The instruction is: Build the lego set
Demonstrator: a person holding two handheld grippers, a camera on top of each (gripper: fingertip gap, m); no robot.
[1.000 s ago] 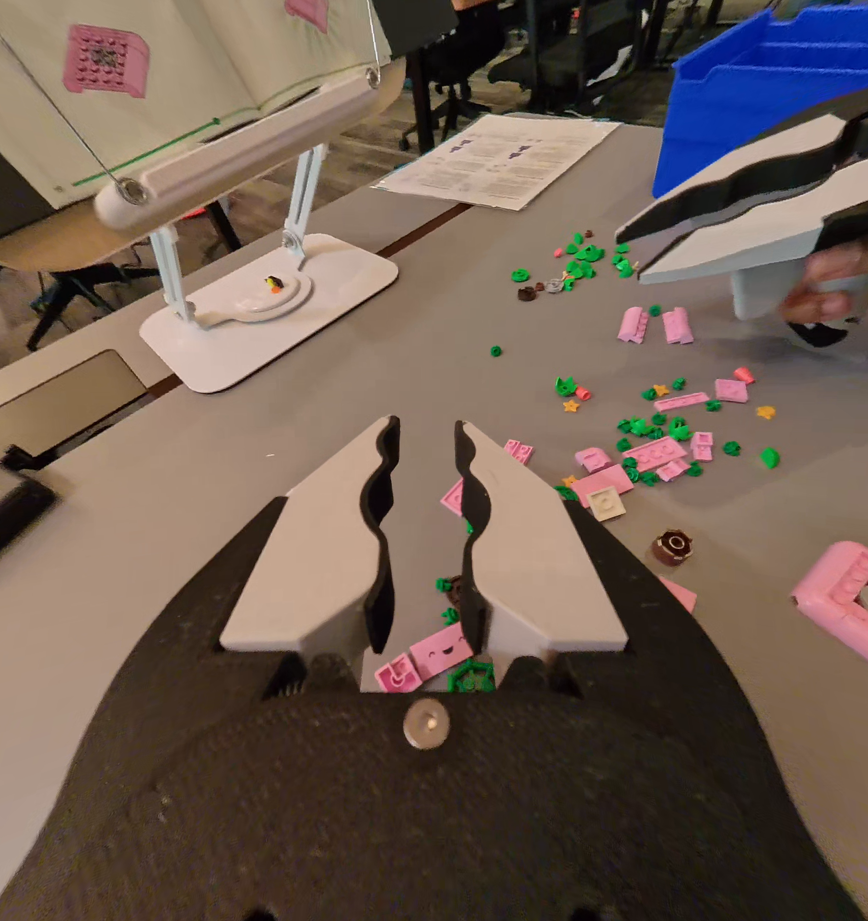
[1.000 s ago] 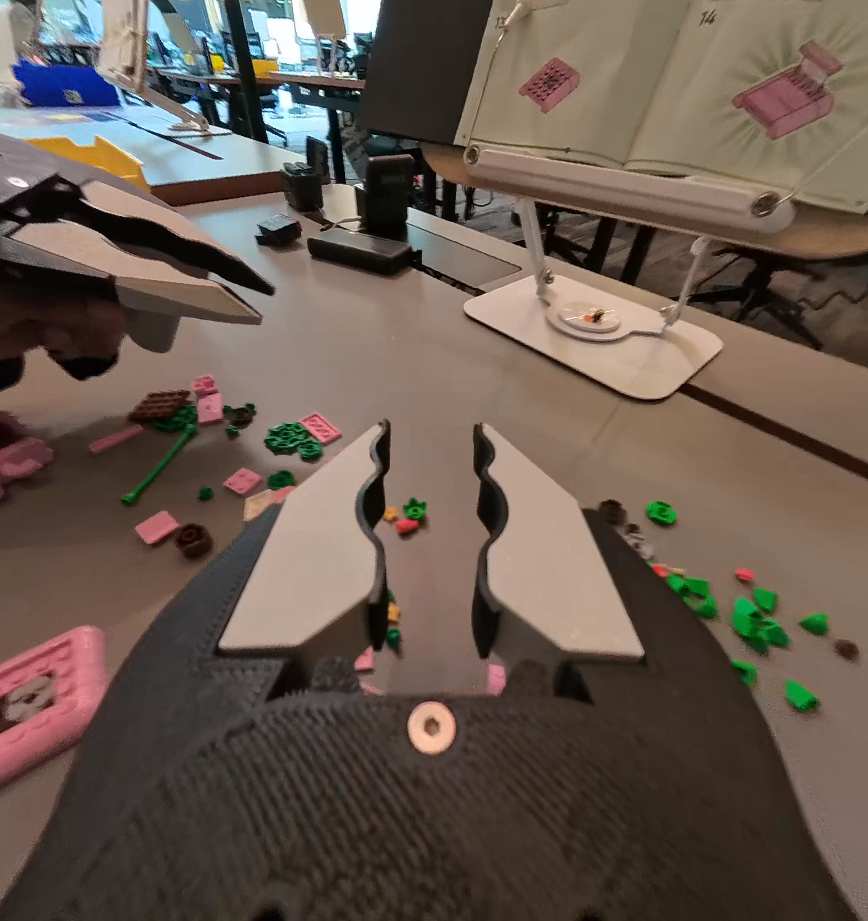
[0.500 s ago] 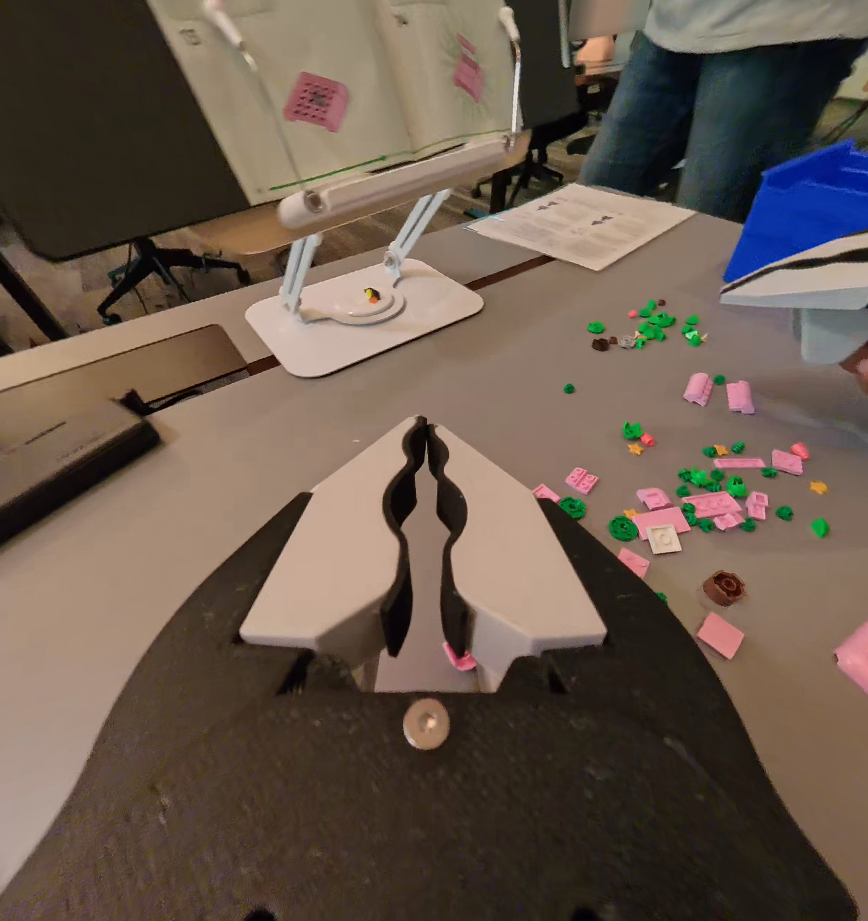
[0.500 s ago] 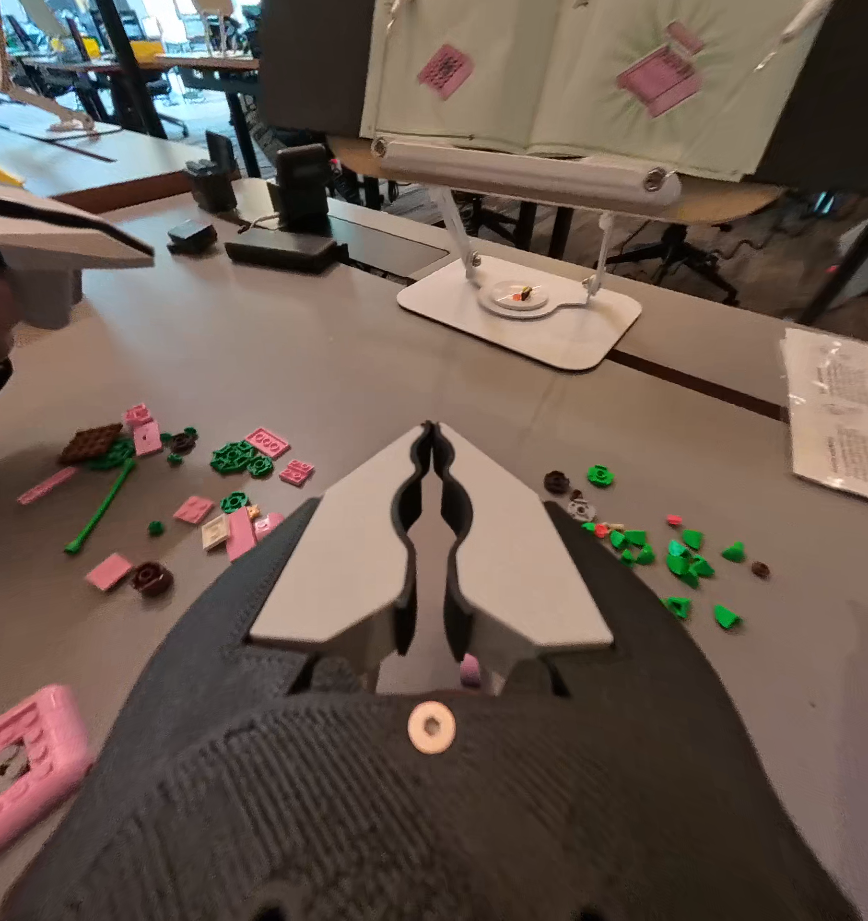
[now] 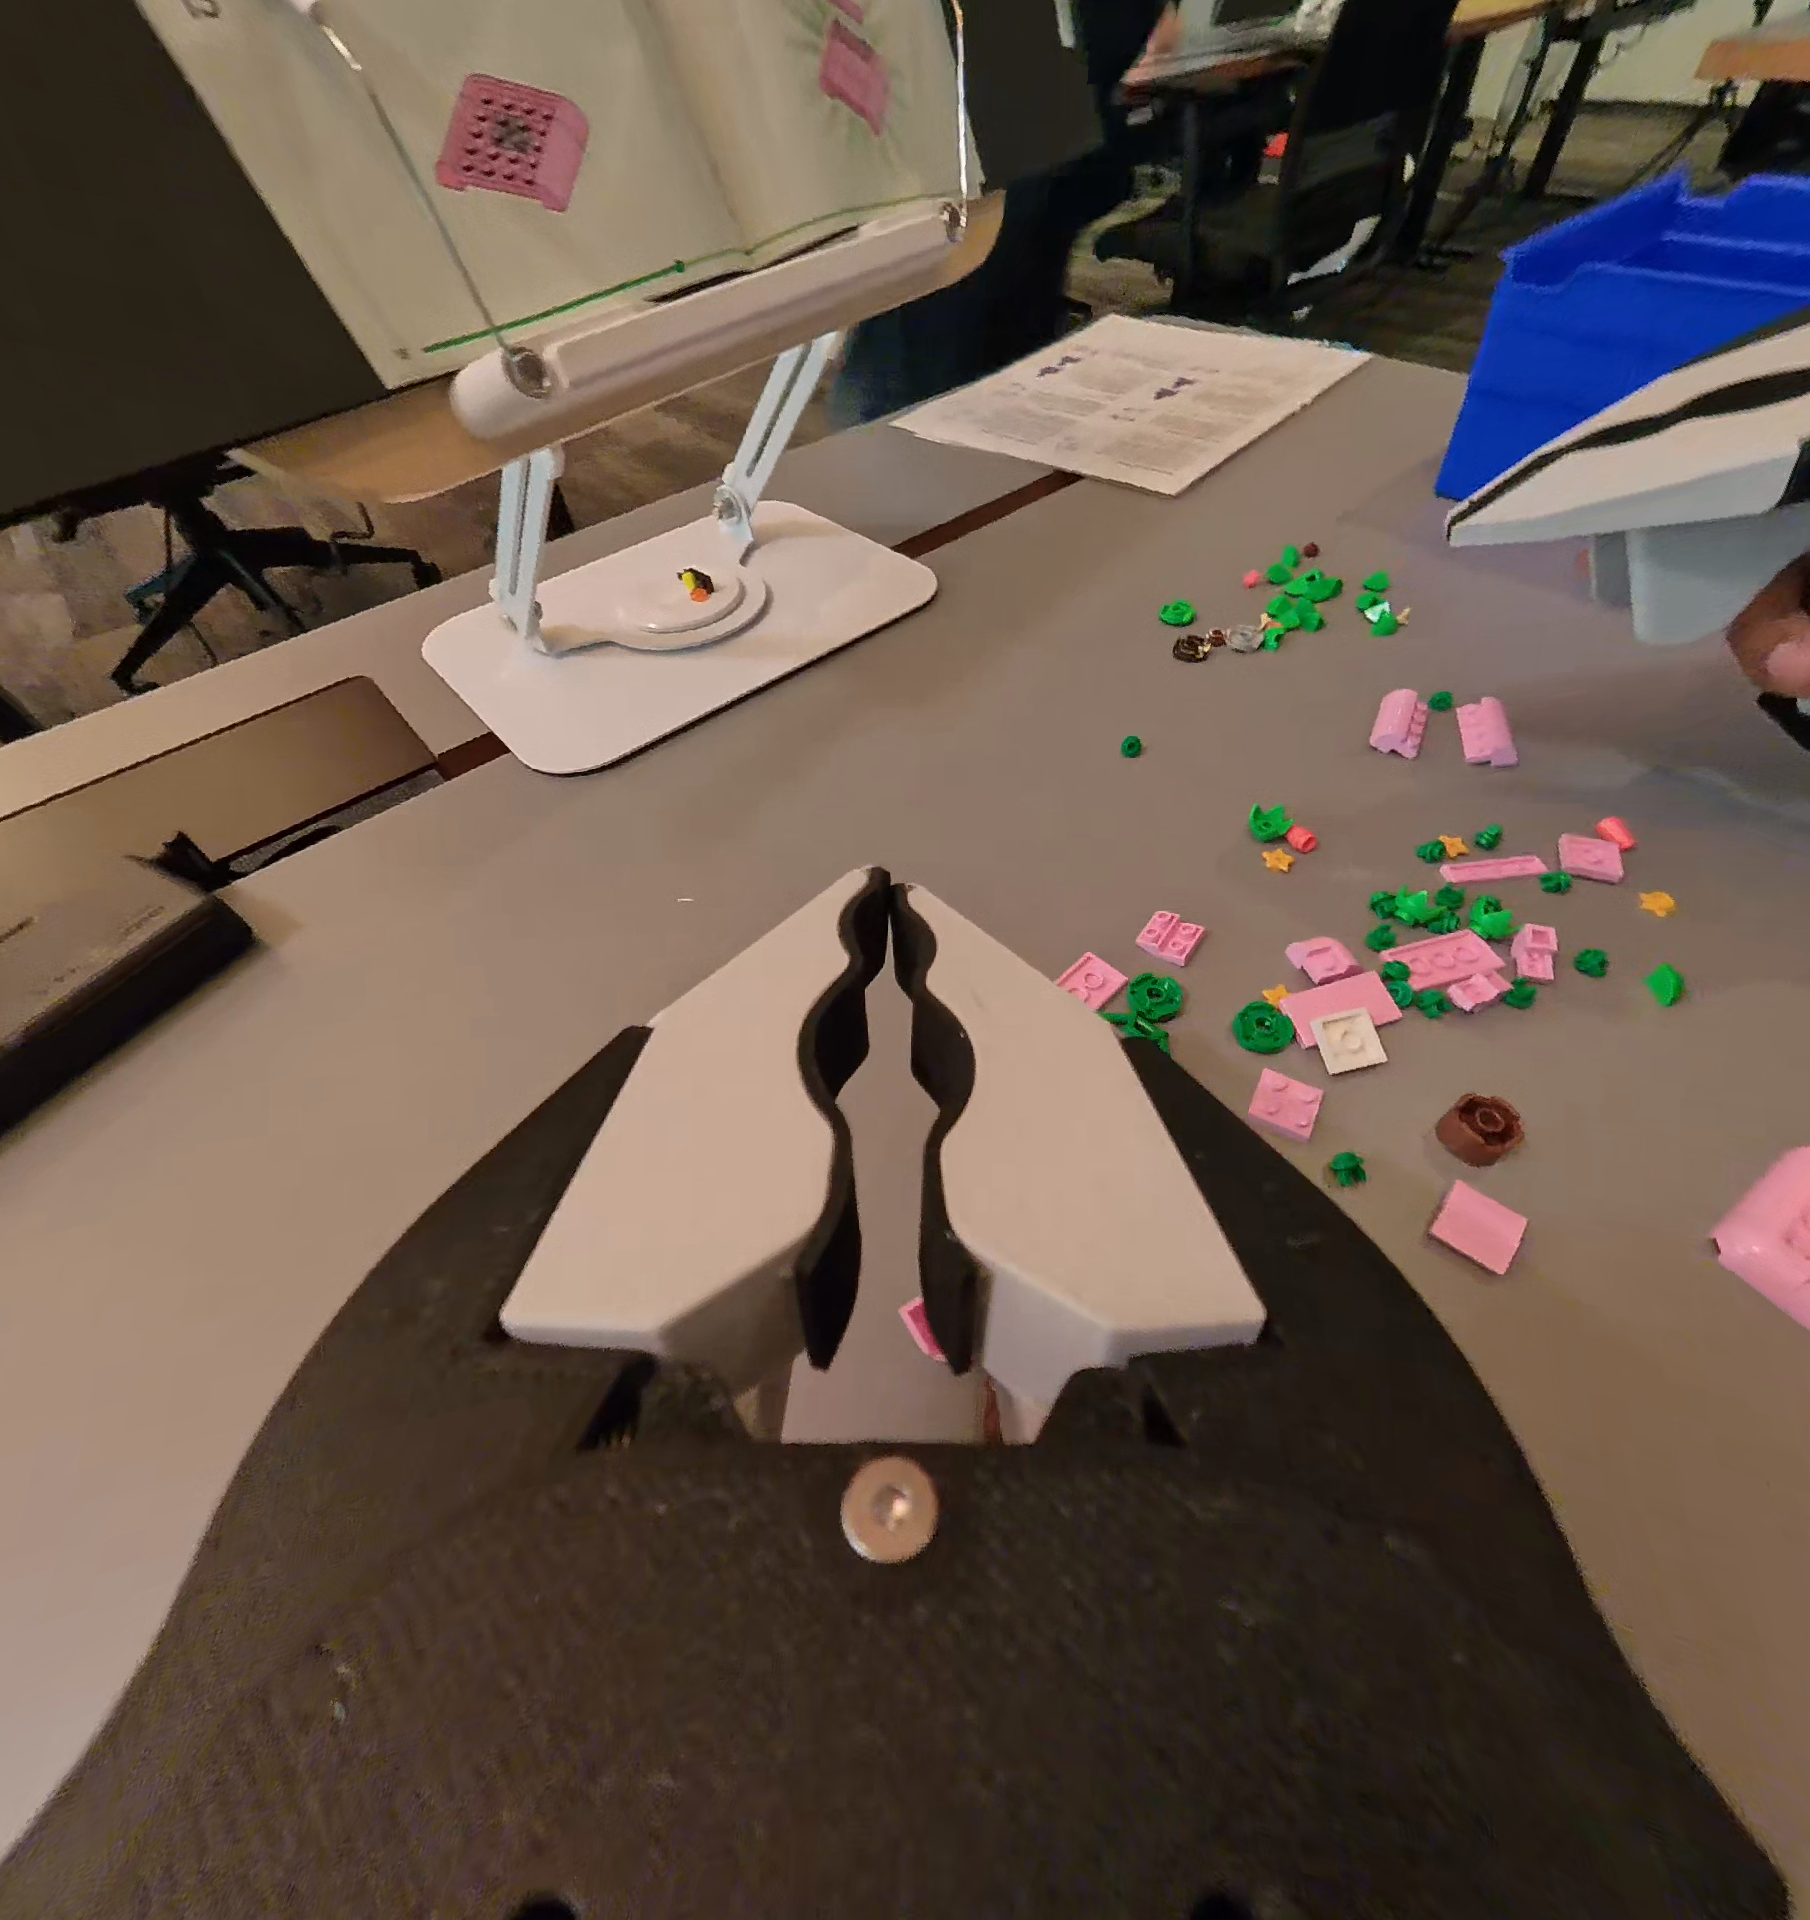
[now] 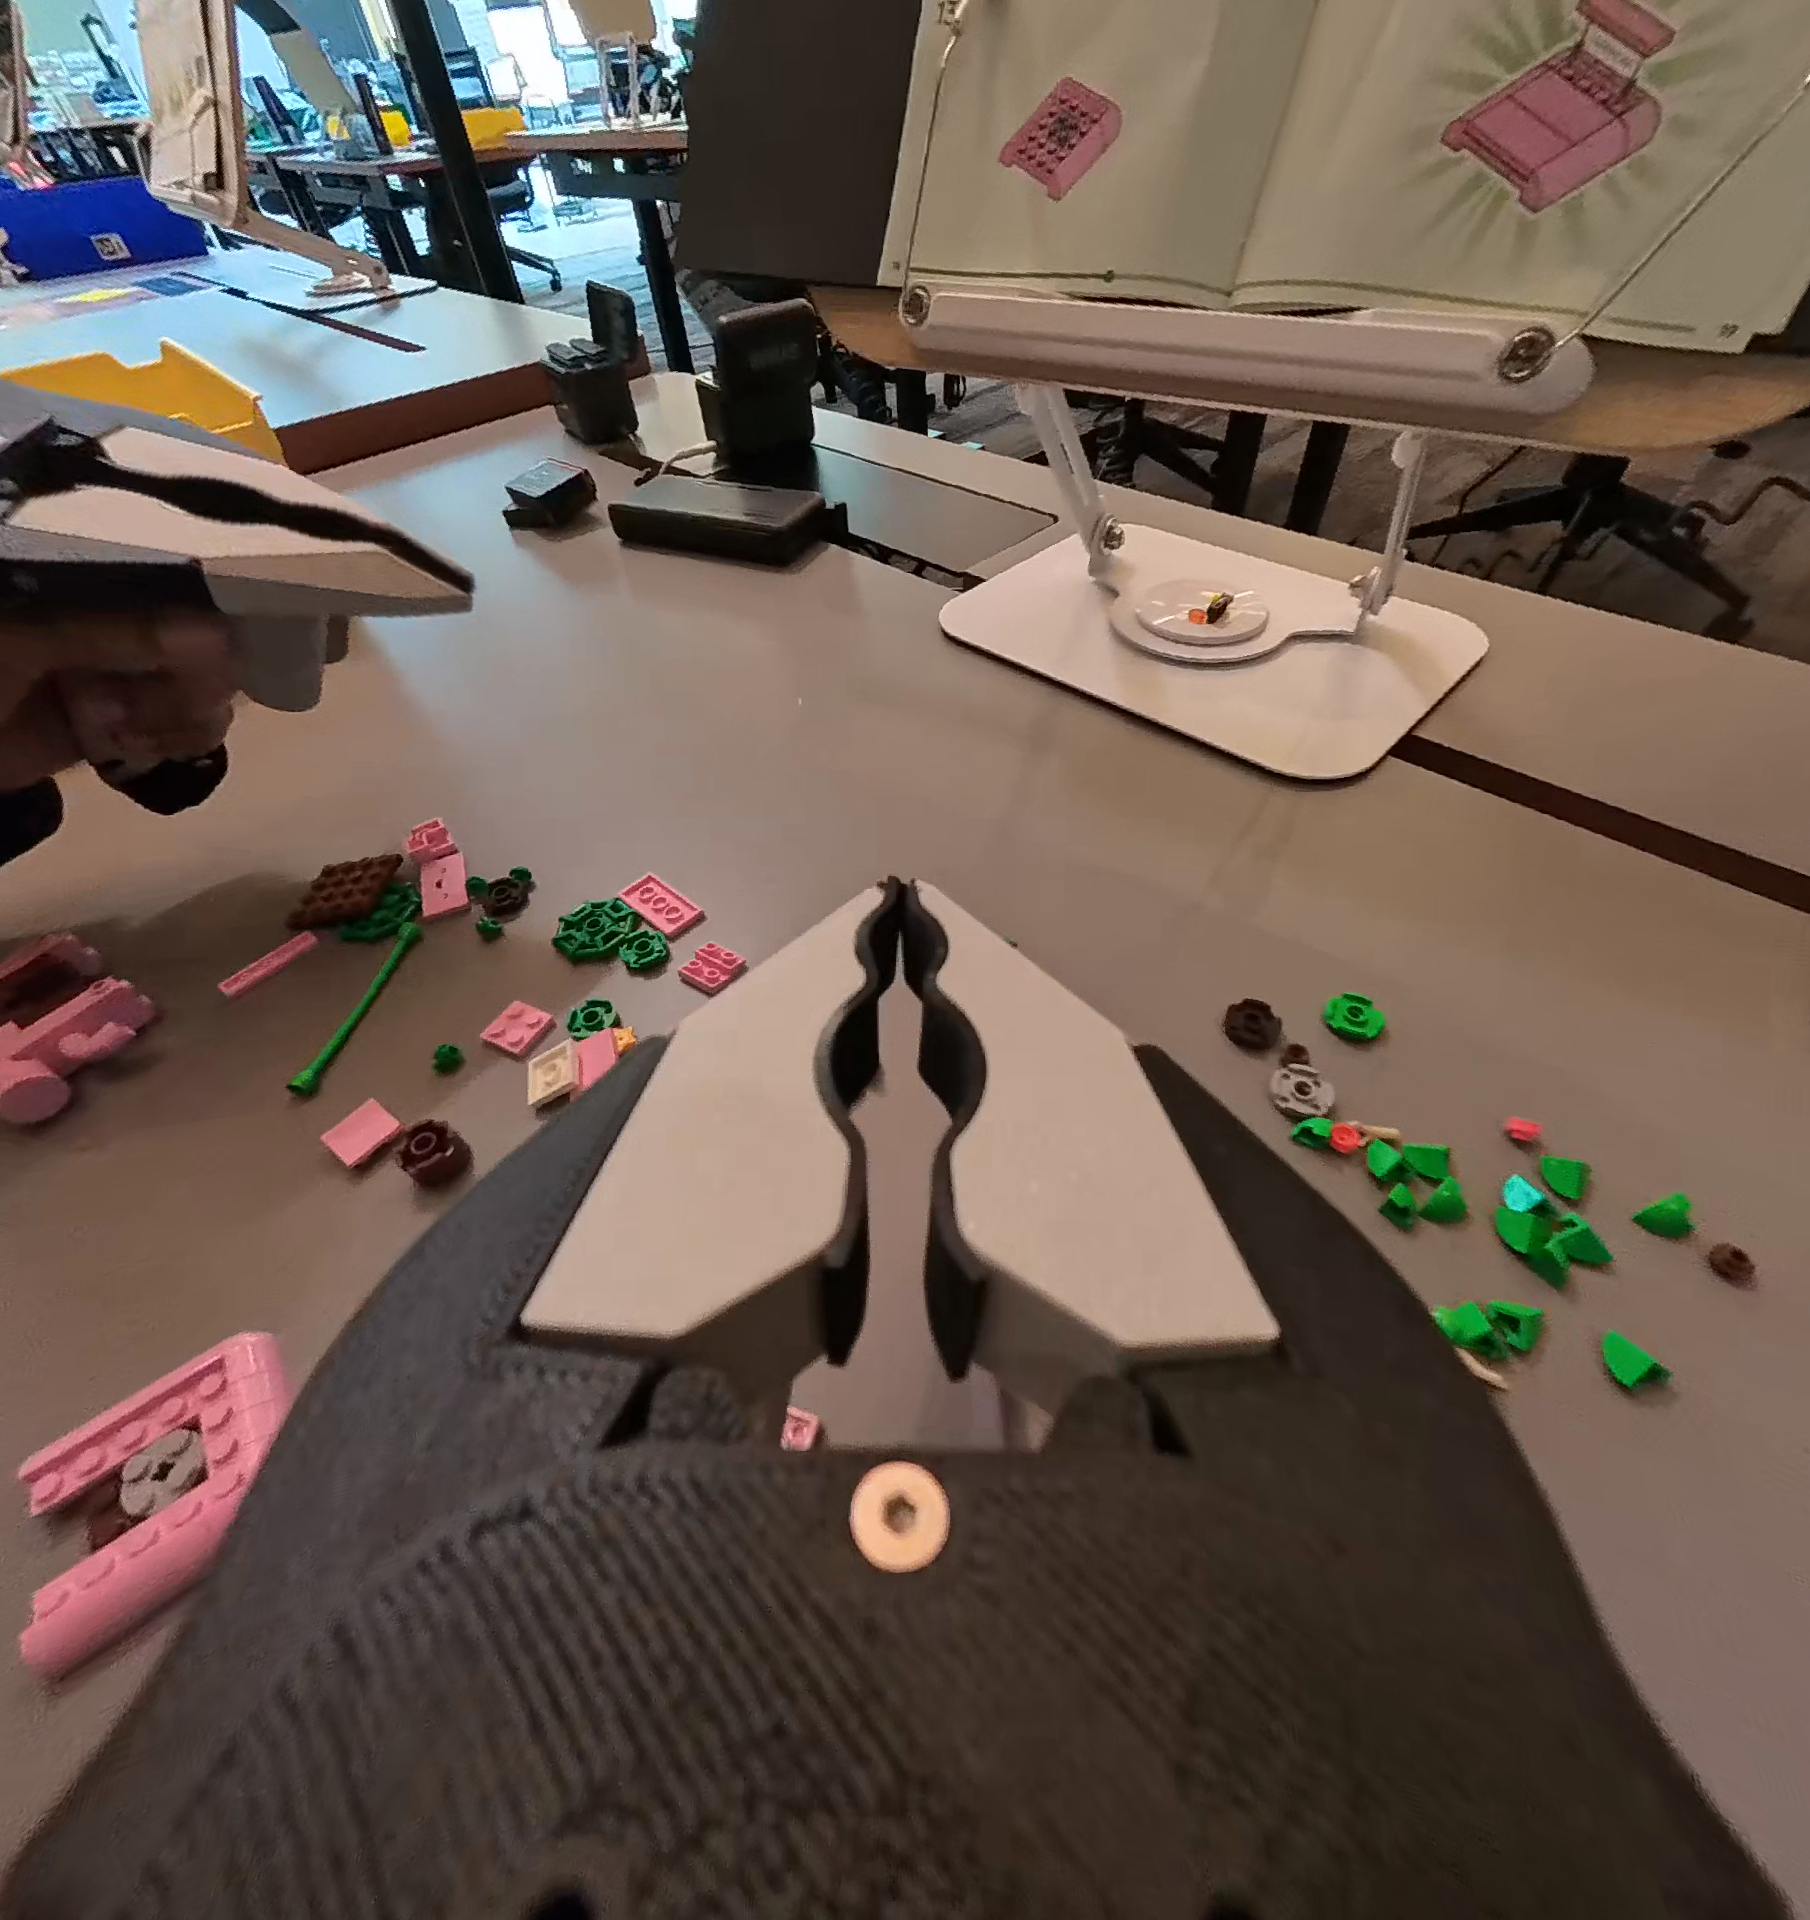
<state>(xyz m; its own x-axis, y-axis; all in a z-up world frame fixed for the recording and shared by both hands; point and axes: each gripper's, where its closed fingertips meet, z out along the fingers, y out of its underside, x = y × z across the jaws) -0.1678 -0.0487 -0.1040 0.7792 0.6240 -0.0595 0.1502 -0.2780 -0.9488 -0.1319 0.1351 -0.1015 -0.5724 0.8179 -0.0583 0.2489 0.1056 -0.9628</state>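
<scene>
The left gripper (image 5: 888, 896) and right gripper (image 6: 899, 891) are hovering with jaws pressed together, gripping nothing. Loose pink and green plastic lego pieces (image 5: 1400, 956) are lying scattered at two o'clock on the grey table (image 5: 465, 1039). Descending closed risks scattering tiny bricks.

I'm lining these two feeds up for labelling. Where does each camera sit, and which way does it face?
Left wrist view: sits on the left claw, tips together, looking across the grey table at the book stand; right claw and hand enter at the right edge.
Right wrist view: sits on the right claw, also closed, facing the same stand; left claw enters at the left.
Shared: stand, scattered lego pieces, brown round piece.
</scene>
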